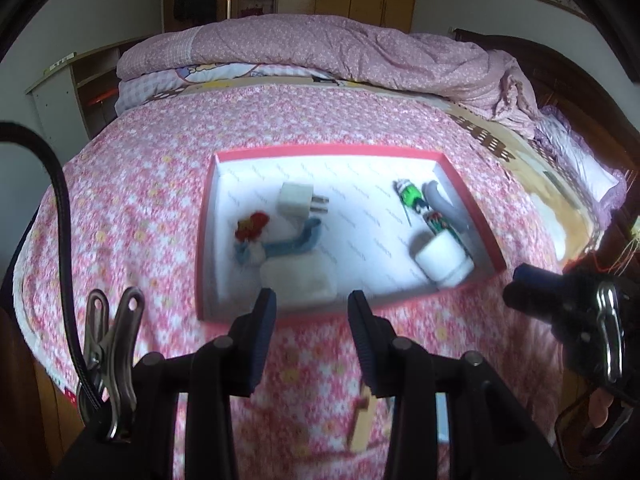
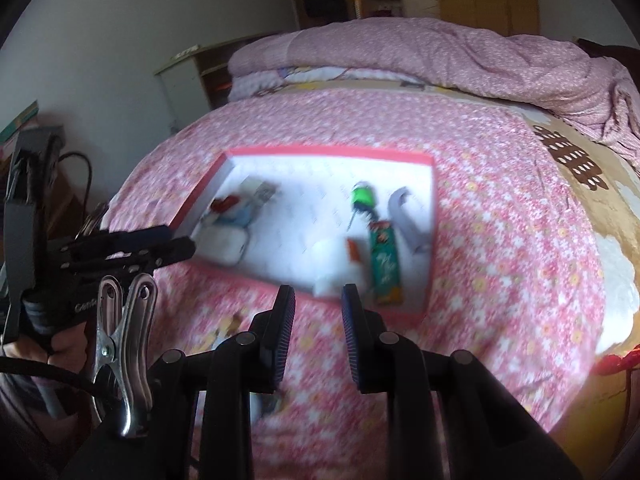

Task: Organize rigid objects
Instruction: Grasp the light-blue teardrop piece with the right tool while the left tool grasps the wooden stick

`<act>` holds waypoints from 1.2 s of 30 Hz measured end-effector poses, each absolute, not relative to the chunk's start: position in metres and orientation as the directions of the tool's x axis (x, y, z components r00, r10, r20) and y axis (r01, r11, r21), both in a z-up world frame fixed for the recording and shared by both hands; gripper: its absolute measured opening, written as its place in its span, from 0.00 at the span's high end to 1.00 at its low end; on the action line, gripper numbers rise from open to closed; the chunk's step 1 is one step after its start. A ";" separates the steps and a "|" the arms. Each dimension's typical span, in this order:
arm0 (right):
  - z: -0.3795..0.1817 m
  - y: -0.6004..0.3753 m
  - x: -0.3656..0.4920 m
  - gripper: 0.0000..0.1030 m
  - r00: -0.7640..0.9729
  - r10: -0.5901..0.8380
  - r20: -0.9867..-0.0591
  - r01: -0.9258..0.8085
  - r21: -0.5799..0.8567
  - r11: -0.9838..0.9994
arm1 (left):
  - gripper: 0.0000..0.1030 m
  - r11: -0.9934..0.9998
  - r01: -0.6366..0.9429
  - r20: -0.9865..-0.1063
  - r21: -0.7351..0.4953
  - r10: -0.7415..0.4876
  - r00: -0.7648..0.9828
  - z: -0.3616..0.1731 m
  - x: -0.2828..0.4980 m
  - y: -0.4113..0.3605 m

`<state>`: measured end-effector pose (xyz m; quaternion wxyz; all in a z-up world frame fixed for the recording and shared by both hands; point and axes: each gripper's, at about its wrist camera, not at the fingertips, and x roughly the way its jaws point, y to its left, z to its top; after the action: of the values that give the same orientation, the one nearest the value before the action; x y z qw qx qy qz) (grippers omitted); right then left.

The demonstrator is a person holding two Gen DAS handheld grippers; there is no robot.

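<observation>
Left wrist view: red box (image 1: 472, 216) on bed holds plug (image 1: 294, 198), white cup (image 1: 440, 260), green toy (image 1: 410, 194), others; looks nearly done; left gripper (image 1: 312, 308) and right gripper (image 2: 318, 300) both apart, empty, hovering just short of box

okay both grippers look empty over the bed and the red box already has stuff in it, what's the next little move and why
Probably draw the left gripper back and down toward the small wooden piece lying on the pink floral bedspread just below its open fingers. It looks like the only loose item outside the red box, and both the left gripper and the right gripper are open and empty. Blur hides what the piece is.
</observation>
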<state>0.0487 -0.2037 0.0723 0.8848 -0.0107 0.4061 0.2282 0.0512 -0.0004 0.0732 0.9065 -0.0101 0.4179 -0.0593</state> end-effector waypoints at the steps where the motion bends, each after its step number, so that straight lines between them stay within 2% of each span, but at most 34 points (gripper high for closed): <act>1: 0.070 -0.202 0.044 0.75 0.556 0.399 -0.729 -0.423 0.165 0.891 | 0.62 0.993 0.099 -0.758 -0.070 -0.118 0.641 0.072 0.047 0.001; 7: 0.052 -0.184 0.020 0.70 0.511 0.373 -0.774 -0.464 0.117 0.878 | 0.62 0.993 0.080 -0.786 -0.084 -0.115 0.607 0.058 0.031 0.015; 11: 0.041 -0.176 0.010 0.70 0.445 0.423 -0.789 -0.501 0.172 0.848 | 0.62 0.995 0.064 -0.801 -0.077 -0.100 0.591 0.047 0.024 0.023; 19: 0.027 -0.159 0.009 0.70 0.394 0.420 -0.817 -0.518 0.180 0.836 | 0.62 0.994 0.063 -0.809 -0.087 -0.107 0.578 0.036 0.015 0.029; 23: 0.024 -0.157 0.013 0.69 0.396 0.417 -0.818 -0.510 0.182 0.841 | 0.62 0.994 0.062 -0.814 -0.093 -0.112 0.569 0.032 0.013 0.028; 27: 0.023 -0.153 0.015 0.64 0.391 0.419 -0.820 -0.520 0.179 0.836 | 0.62 0.994 0.067 -0.816 -0.092 -0.114 0.567 0.031 0.013 0.026; 36: 0.021 -0.134 0.014 0.63 0.395 0.415 -0.820 -0.566 0.139 0.812 | 0.62 0.994 0.062 -0.816 -0.094 -0.113 0.567 0.031 0.012 0.027</act>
<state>0.0142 -0.1345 0.0205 0.8310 -0.0814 0.4643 0.2953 0.0120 0.0265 0.0312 0.8846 -0.0274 0.4629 -0.0494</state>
